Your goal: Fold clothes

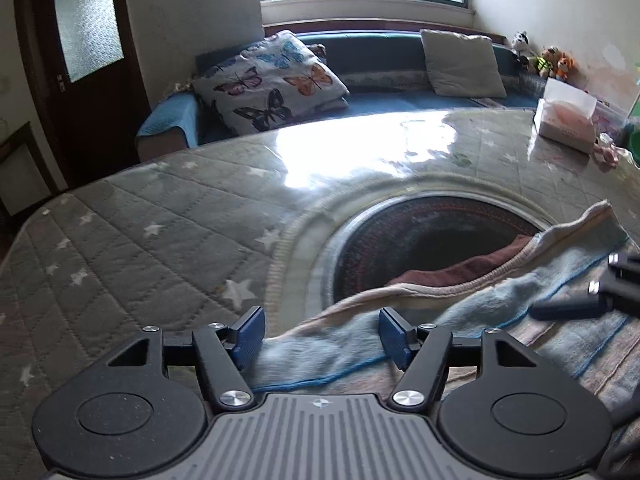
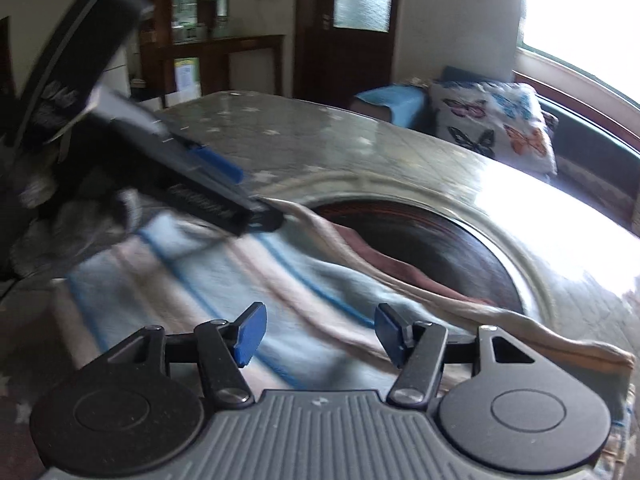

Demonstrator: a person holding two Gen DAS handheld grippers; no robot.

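Observation:
A striped garment in pale blue, pink and cream (image 1: pixel 500 308) lies flat on the table, with a cream hem and a maroon piece (image 1: pixel 460 270) under its far edge. My left gripper (image 1: pixel 322 334) is open just above its left corner, with nothing between the pads. In the right wrist view the same garment (image 2: pixel 248 280) spreads below my right gripper (image 2: pixel 318 334), which is open and empty above it. The left gripper (image 2: pixel 224 184) shows there at the garment's far left edge. The right gripper's fingertips (image 1: pixel 568 306) show at the right edge of the left wrist view.
The table (image 1: pixel 140 240) has a grey quilted star cover under glass and a dark round centre (image 1: pixel 420 240). A tissue box (image 1: pixel 566 114) stands at its far right. A sofa with cushions (image 1: pixel 272 80) lies behind the table.

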